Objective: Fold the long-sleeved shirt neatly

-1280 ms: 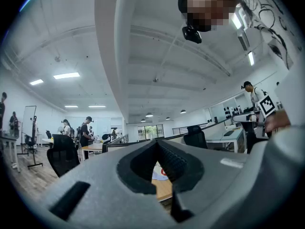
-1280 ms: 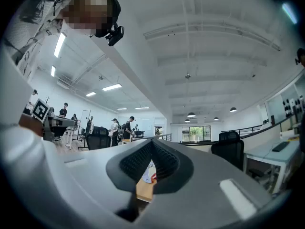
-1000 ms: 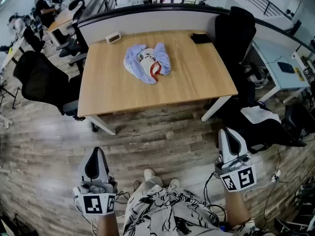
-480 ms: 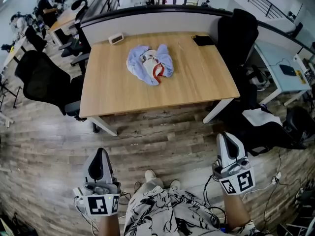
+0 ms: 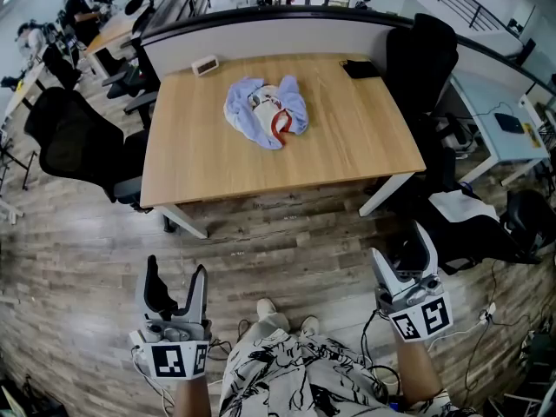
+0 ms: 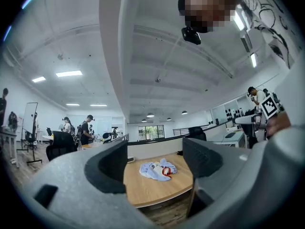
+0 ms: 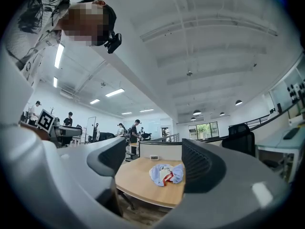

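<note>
A crumpled light-blue shirt (image 5: 265,111) with white and red parts lies in a heap on the far half of a wooden table (image 5: 347,155). I stand on the floor well short of the table. My left gripper (image 5: 176,276) hangs low at the left, and its jaws have just been opening with nothing between them. My right gripper (image 5: 401,248) is low at the right, its jaws likewise just opened and empty. Both gripper views look level between their jaws at the distant shirt (image 6: 157,170) (image 7: 167,173).
A small white device (image 5: 205,65) and a flat black item (image 5: 358,69) lie at the table's back edge, against a curved partition (image 5: 261,31). Black office chairs stand at the left (image 5: 74,146) and right (image 5: 417,55). Cables (image 5: 486,313) trail on the wooden floor at my right.
Both grippers' jaws were shut in the earlier frames and now stand apart. Neither hand has shifted much.
</note>
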